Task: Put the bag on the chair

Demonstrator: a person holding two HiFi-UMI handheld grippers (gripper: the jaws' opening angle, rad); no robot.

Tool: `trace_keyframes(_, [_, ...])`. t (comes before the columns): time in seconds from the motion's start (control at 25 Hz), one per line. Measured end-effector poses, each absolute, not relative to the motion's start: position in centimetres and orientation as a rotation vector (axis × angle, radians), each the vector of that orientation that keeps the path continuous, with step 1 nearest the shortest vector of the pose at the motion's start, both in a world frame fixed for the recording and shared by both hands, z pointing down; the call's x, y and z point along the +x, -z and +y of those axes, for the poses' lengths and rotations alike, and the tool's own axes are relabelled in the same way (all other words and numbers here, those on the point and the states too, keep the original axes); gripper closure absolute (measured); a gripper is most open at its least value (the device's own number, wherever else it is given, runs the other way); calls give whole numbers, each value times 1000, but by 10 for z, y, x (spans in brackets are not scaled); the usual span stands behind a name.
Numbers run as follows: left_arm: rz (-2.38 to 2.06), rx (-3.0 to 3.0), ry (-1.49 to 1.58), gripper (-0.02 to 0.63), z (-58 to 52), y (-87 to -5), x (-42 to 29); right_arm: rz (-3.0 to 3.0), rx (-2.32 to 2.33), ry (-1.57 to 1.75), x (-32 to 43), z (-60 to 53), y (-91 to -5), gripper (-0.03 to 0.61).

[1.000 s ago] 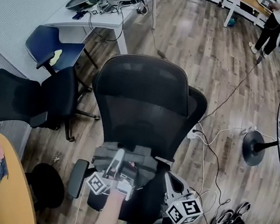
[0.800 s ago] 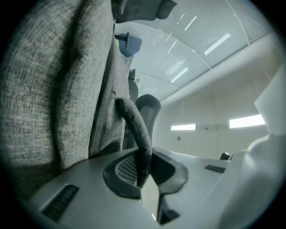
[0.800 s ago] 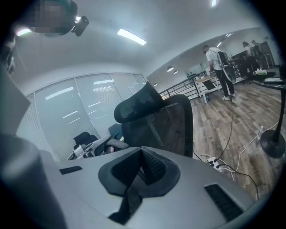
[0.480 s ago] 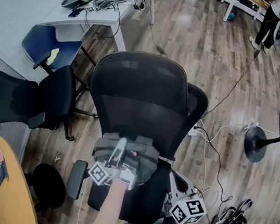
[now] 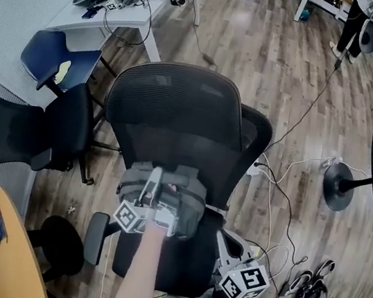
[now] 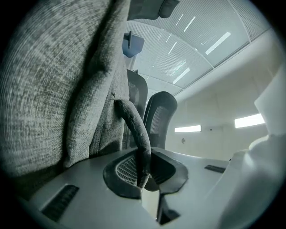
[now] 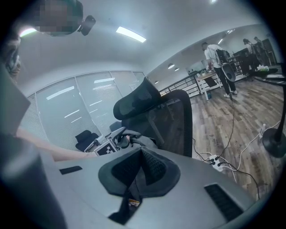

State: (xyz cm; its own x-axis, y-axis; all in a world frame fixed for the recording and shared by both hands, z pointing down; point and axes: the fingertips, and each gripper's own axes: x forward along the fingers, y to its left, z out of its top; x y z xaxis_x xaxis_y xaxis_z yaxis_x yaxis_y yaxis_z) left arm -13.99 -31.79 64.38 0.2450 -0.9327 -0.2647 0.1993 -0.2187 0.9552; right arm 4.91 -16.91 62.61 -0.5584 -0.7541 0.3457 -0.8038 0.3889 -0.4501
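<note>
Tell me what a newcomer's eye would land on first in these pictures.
The big black mesh office chair fills the middle of the head view. In front of its backrest, over the seat, is a grey fabric bag, its dark strap pinched in the left tongs. The right tongs are shut and empty, low at the right above the wooden floor.

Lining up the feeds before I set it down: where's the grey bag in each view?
Head view: grey bag lower centre, in front of the black mesh chair back.
Left gripper view: bag fills the left side, its strap pinched between the jaws.
Right gripper view: bag small, left of centre, against the same chair back, the shared landmark. Chairs in the left gripper view cannot be matched.
</note>
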Motion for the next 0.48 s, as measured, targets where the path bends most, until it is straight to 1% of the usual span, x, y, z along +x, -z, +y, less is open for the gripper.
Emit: trace_keyframes(0.48, [-864, 1279, 1194, 568, -360, -664, -139, -2519, 1442, -919, 67, -170, -633, 565])
